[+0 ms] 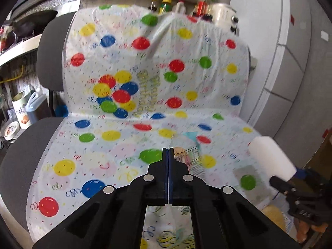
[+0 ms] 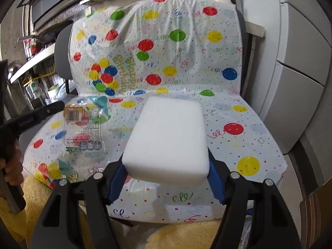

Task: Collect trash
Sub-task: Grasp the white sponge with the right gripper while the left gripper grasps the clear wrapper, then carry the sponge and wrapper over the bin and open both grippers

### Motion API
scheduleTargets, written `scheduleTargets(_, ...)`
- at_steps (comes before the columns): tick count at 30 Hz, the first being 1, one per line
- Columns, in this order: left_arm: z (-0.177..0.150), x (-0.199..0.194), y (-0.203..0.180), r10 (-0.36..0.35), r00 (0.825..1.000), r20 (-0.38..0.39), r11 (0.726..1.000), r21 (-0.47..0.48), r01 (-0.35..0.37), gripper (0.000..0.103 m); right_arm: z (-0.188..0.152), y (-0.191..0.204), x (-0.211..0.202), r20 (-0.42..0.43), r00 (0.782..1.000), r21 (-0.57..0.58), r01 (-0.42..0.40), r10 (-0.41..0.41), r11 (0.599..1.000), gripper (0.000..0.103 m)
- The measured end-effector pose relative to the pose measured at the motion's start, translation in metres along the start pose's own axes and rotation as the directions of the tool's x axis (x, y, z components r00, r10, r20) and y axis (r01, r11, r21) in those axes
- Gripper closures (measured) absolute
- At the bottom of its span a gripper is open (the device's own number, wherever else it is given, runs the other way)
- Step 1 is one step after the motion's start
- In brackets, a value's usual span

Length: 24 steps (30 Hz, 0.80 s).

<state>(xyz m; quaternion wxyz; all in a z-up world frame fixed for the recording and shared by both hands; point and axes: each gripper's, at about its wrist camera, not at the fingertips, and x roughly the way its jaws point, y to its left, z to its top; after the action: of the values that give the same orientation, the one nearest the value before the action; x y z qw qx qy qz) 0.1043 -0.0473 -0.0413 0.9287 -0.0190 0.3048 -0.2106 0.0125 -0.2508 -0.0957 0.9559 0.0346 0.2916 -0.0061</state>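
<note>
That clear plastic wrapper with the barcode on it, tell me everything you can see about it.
The clear plastic wrapper is a thin, see-through, crinkled bag, apparently empty, printed with a barcode, a block of small text, teal patches and larger lettering. The balloon-patterned cover on the chair seat shows through it. The left gripper is shut on one edge of the film, holding that edge up, while the lower end reaches the front of the seat. It is to the left of the white sponge and apart from it.

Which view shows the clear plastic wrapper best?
The right wrist view: the clear plastic wrapper hangs in full sight, label and barcode visible. In the left wrist view the wrapper is mostly hidden behind the shut left tool.
</note>
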Motion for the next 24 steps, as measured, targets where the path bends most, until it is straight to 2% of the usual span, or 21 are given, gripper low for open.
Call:
scheduleTargets(7,0.013,-0.014,-0.038,-0.089,0.995,0.052,0.995,0.04,0.086,0.103,0.003,-0.029,-0.02,0.05,0.997,0.051,0.051,-0.054,0.997,0.036)
scheduleTargets(14,0.007,0.002,-0.096,-0.162,0.987,0.023,0.98,0.119,0.158,0.103,-0.008,-0.068,-0.041,0.078,0.985,0.097,0.145,-0.153,0.985,0.036)
scheduleTargets(18,0.004,0.013,-0.133,-0.21,0.978,0.008,0.965,0.16,0.206,0.103,-0.023,-0.102,-0.066,0.087,0.964,0.134,0.238,-0.25,0.962,0.036)
scheduleTargets(24,0.0,0.02,-0.192,-0.339,0.941,-0.007,0.92,0.207,0.333,0.103,-0.059,-0.15,-0.106,0.058,0.919,0.212,0.371,-0.39,0.904,0.036)
